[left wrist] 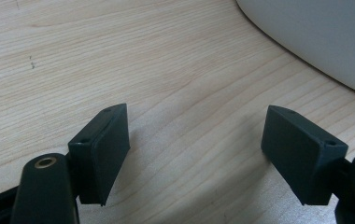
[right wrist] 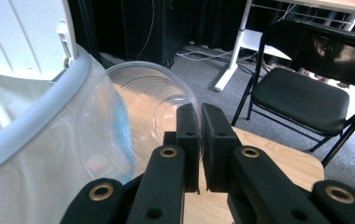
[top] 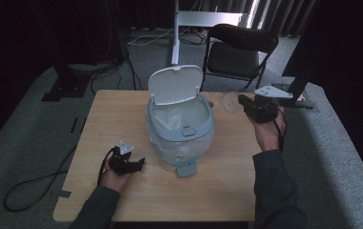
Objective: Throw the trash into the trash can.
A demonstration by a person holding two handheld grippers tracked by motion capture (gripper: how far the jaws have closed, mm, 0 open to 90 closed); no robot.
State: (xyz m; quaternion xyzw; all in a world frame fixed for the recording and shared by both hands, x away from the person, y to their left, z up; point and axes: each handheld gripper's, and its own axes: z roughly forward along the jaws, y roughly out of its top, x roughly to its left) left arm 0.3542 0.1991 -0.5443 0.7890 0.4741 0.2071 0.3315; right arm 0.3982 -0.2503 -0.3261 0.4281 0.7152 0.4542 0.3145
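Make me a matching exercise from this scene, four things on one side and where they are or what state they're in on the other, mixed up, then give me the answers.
Things:
1. clear plastic cup
2. left gripper
3. bin lid
4. black folding chair

States or places:
A. tipped up, open
B. on the floor beyond the table
C. rim pinched by the right gripper
D. jaws apart, low over bare wood beside the bin

Pairs: 1-C, 2-D, 3-A, 4-B

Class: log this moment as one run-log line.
right gripper: shut on clear cup | left gripper: open, over table | bin: lid open
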